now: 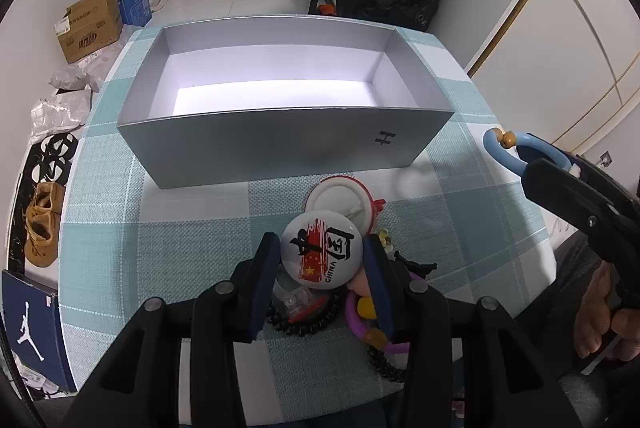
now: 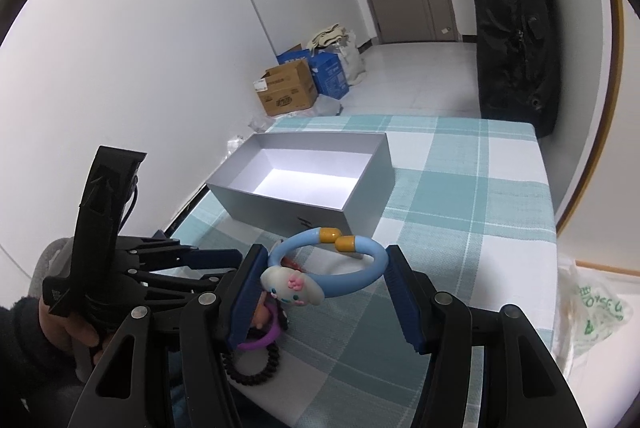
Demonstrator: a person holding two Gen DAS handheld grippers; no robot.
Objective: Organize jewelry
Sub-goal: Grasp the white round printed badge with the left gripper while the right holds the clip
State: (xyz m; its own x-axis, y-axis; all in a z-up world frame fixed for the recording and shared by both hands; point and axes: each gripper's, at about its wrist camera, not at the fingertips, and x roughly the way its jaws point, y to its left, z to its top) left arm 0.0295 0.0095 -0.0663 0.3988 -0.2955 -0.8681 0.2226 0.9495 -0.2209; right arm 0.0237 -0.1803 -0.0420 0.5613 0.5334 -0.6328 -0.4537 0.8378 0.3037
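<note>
My left gripper (image 1: 322, 262) is shut on a round white badge (image 1: 322, 254) printed with red brush strokes and "CHINA", held above a pile of jewelry (image 1: 320, 312) on the table. My right gripper (image 2: 326, 276) is shut on a light blue bracelet (image 2: 360, 278) with yellow end caps and a white cartoon dog charm; it also shows in the left wrist view (image 1: 516, 154). An open, empty grey box (image 1: 280, 108) stands just beyond the pile; it also shows in the right wrist view (image 2: 304, 184). A purple ring (image 2: 262, 338) and a black beaded bracelet (image 2: 256, 372) lie below.
A teal and white checked cloth (image 1: 180, 228) covers the table. A red-rimmed white disc (image 1: 340, 198) lies by the box. Cardboard boxes (image 1: 90, 24), shoes (image 1: 42, 224) and bags sit on the floor to the left. A plastic bag (image 2: 592, 312) lies at the right.
</note>
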